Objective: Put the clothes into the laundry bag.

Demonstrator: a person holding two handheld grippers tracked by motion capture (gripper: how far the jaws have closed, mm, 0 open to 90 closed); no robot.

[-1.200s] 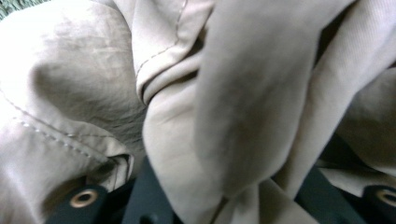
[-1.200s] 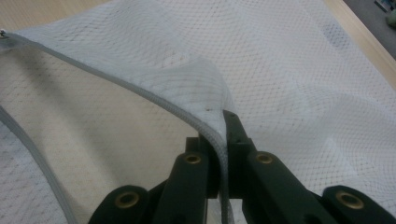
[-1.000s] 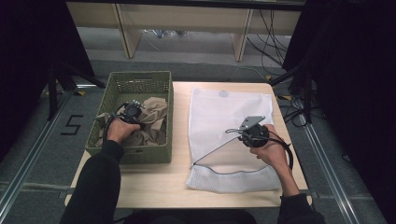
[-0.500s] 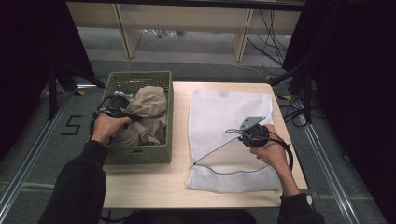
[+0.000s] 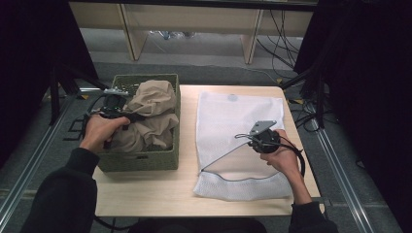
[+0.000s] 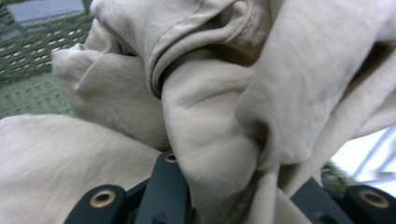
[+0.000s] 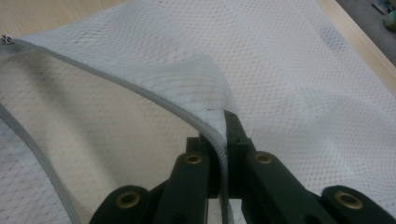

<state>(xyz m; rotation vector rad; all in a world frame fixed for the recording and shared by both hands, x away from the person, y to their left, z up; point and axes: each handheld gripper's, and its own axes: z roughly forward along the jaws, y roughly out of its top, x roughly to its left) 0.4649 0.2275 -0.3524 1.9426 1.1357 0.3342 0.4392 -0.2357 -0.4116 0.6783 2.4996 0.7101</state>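
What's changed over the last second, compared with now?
The left gripper, shut on the beige cloth, has lifted it up out of the green basket. The right gripper stayed put, clamped on the zipper edge of the mesh bag, holding its mouth open.

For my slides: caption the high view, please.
Left gripper lifts beige garment from green basket; right gripper holds white mesh bag open.

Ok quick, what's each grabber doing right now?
Left gripper: shut on the beige garment, lifting it from the green basket.
Right gripper: shut on the zipper edge of the white mesh bag, holding its mouth open.
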